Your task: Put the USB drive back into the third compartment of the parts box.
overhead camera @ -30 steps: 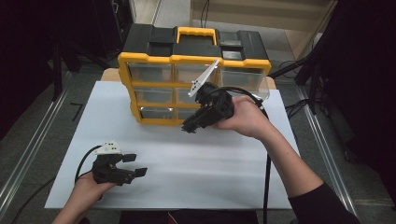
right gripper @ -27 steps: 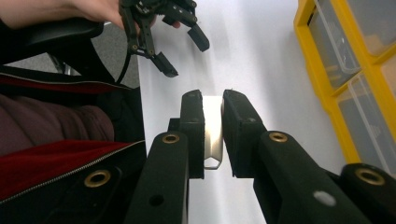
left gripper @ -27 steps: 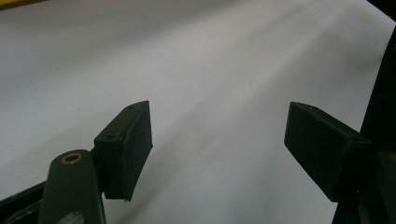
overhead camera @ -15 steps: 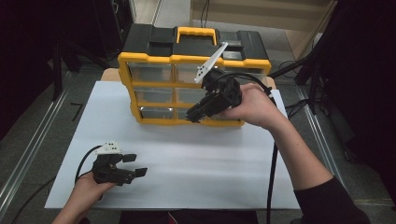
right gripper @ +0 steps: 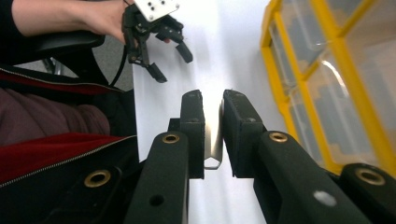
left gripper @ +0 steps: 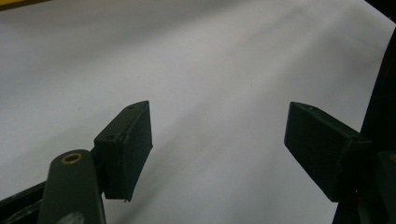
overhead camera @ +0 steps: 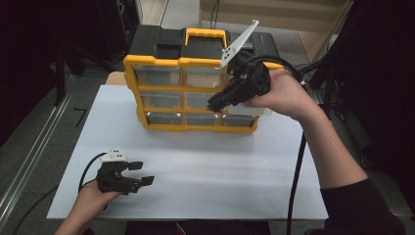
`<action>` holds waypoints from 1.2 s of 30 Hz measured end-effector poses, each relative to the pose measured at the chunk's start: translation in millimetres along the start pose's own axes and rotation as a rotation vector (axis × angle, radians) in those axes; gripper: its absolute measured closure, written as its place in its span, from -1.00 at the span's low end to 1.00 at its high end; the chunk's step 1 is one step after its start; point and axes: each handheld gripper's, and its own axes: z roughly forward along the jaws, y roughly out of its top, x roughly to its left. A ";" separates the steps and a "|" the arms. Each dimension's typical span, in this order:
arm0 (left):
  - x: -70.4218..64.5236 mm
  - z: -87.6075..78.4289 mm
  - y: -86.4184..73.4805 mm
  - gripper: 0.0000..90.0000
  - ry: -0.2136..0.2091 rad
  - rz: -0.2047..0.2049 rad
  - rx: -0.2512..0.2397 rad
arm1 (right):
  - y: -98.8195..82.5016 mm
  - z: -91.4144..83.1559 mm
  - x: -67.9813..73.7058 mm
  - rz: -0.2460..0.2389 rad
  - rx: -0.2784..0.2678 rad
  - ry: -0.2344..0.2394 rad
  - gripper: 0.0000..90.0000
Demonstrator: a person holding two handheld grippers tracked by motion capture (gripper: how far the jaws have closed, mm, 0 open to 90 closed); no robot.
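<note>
A white sheet (overhead camera: 205,166) covers the worktop. At its far edge stands a yellow-and-black drawer organizer (overhead camera: 195,83), drawer fronts facing the person. The right gripper (overhead camera: 215,104) is at the cabinet's right-hand drawers, fingers (right gripper: 194,121) narrowed on a clear, thin drawer front, probably to pull it out. The left gripper (overhead camera: 142,174) rests near the sheet's near-left corner, fingers (left gripper: 126,144) wide and empty, seemingly waiting.

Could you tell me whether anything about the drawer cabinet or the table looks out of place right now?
One thing: a clear drawer at the right of the yellow organizer sticks out of its slot, with the right tongs clamped on its thin front tab. The other drawers sit flush. The left tongs rest open on the white sheet.
</note>
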 end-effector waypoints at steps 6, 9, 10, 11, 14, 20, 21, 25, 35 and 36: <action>-0.1 0.5 0.4 -0.45 -0.002 -0.001 0.006 | -0.8 -15.3 -8.0 0.013 -0.016 -0.004 0.70; -0.4 1.0 0.1 -0.45 0.001 0.001 0.004 | -2.2 -19.4 -11.6 0.023 -0.011 -0.011 0.70; -0.2 0.9 -0.1 -0.45 0.002 0.001 0.006 | -3.2 -21.5 -13.2 0.020 -0.021 -0.013 0.70; 0.0 0.7 -0.2 -0.45 0.003 -0.001 0.007 | -4.2 -24.9 -14.7 0.027 -0.026 -0.015 0.70; 0.1 0.6 0.1 -0.45 -0.002 -0.002 0.002 | -9.7 -35.4 -19.7 0.041 -0.057 -0.028 0.70; -0.4 1.8 0.8 -0.45 -0.001 0.001 0.006 | -26.2 -49.1 -31.2 0.095 -0.059 -0.068 0.70; -0.2 1.8 0.8 -0.45 -0.001 0.001 0.006 | -28.8 -50.8 -33.3 0.100 -0.066 -0.067 0.70; -0.3 1.7 0.8 -0.45 -0.001 0.001 0.005 | -37.3 -57.8 -39.5 0.132 -0.074 -0.090 0.70; -0.1 1.8 0.8 -0.45 0.000 0.001 0.005 | -54.1 -61.2 -50.3 0.181 -0.069 -0.118 0.70; -0.1 1.7 0.8 -0.45 0.000 0.001 0.005 | -55.1 -60.7 -50.8 0.186 -0.066 -0.122 0.70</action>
